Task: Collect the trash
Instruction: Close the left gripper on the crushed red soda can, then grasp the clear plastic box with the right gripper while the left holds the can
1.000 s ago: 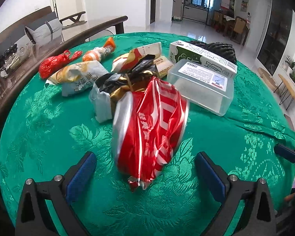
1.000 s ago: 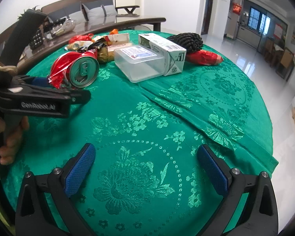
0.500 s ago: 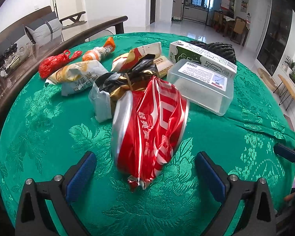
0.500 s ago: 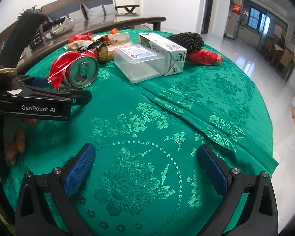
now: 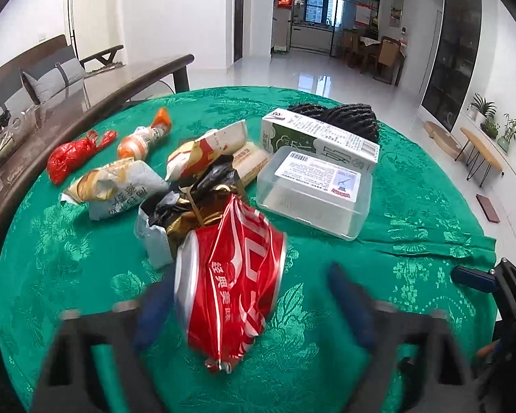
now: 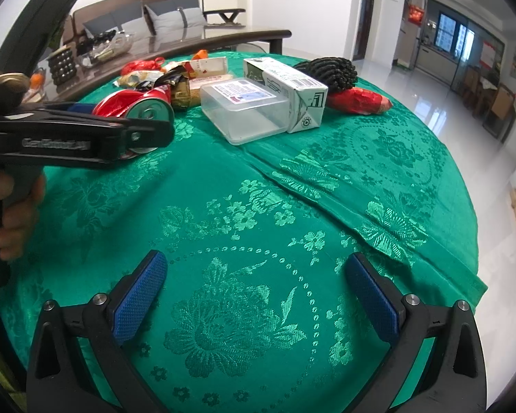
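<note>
A crushed red drink can lies on the green tablecloth, its round end turned toward the right wrist view. My left gripper straddles it and its jaws are closing. Its blue pads are blurred; the left one is near the can's side and the right one stands apart from it. From the side, the left gripper reaches over the can, held by a hand. My right gripper hovers open over bare cloth, holding nothing.
Behind the can are crumpled wrappers, a red bag, a clear plastic box, a milk carton, a black mesh bundle and a red packet. A dark wooden table stands beyond the far left edge.
The left gripper's blue fingers have moved inward toward the can and now look blurred. The can lies where it was. The right gripper has kept still.
</note>
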